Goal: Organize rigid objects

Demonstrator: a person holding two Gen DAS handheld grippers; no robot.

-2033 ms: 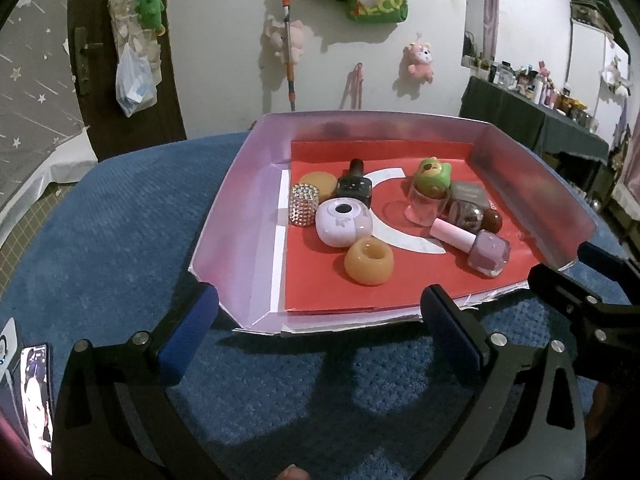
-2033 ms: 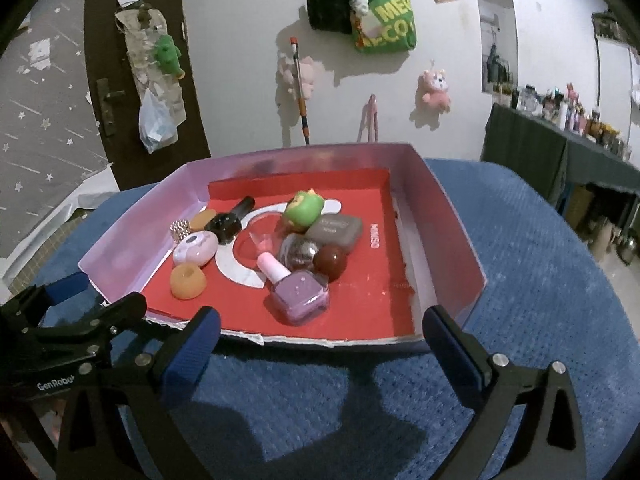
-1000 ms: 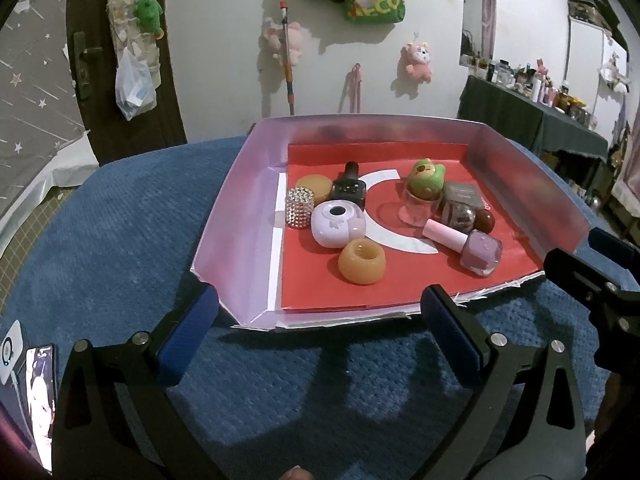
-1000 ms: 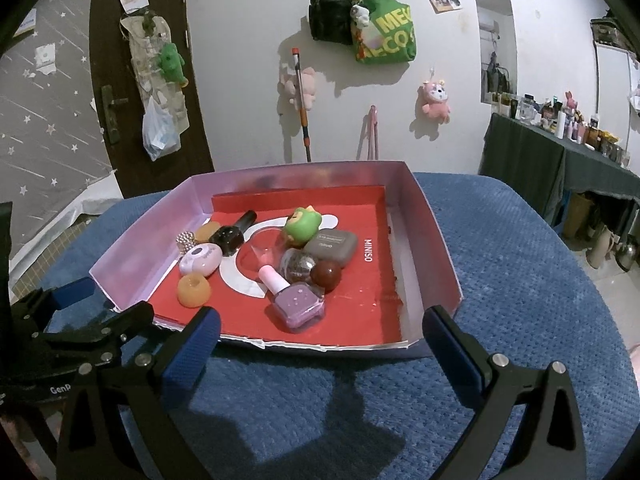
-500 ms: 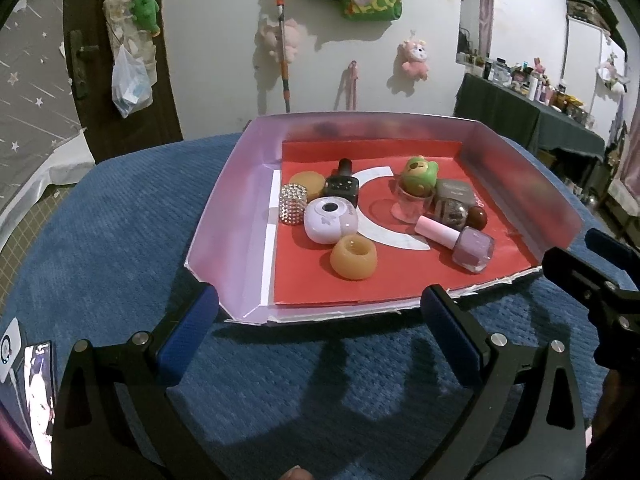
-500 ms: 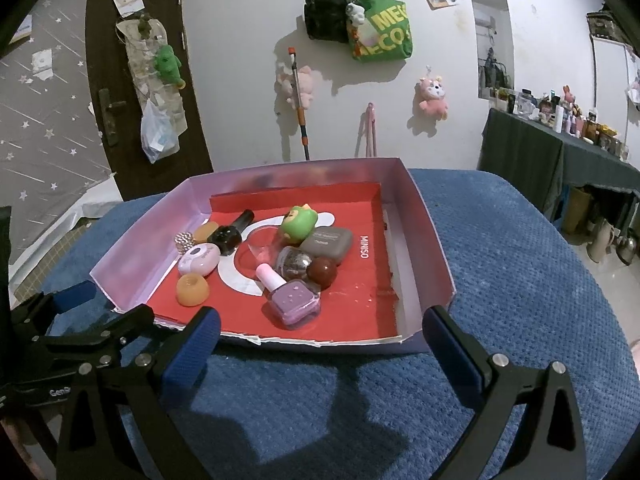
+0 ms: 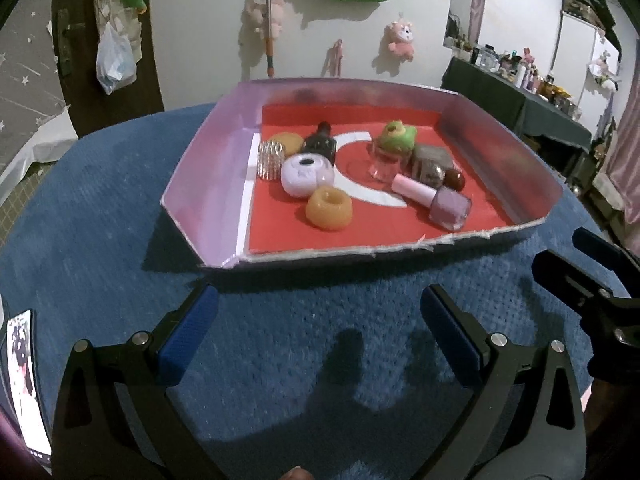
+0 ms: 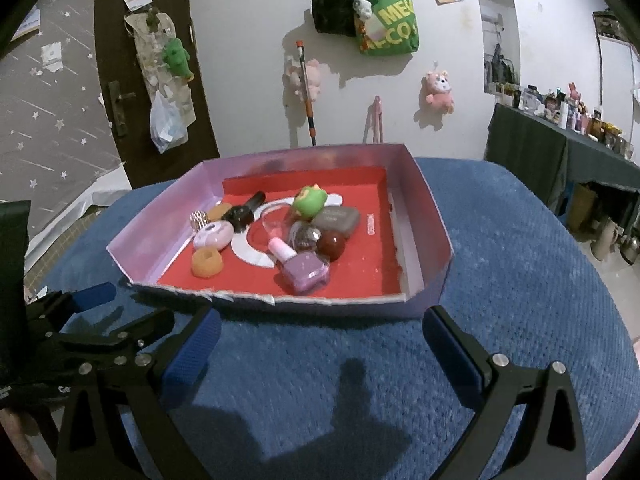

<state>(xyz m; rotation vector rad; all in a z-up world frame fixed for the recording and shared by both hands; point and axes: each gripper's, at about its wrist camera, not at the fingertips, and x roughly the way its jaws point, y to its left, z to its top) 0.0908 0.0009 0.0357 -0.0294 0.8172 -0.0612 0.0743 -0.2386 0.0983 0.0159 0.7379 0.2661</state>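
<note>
left claw (image 7: 318,322) spread empty over blue cloth (image 7: 100,216), lilac tray (image 7: 208,168) holding orange ring (image 7: 329,208), nail polish (image 7: 434,200)

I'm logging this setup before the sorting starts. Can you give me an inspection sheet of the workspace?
Surface: blue textured cover, bare in front of the tray.
Job's things: purple-walled tray with red floor, holding purple nail polish bottle lying down, orange ring, dark bottle, green frog figure, grey block and other small pieces, crowded together.
Clutter: phone at the left edge.
Grippers: left gripper and right gripper both open, empty, short of the tray.
Cables: nothing seen.
Surroundings: plush toys and green bag on wall; crowded side table.
</note>
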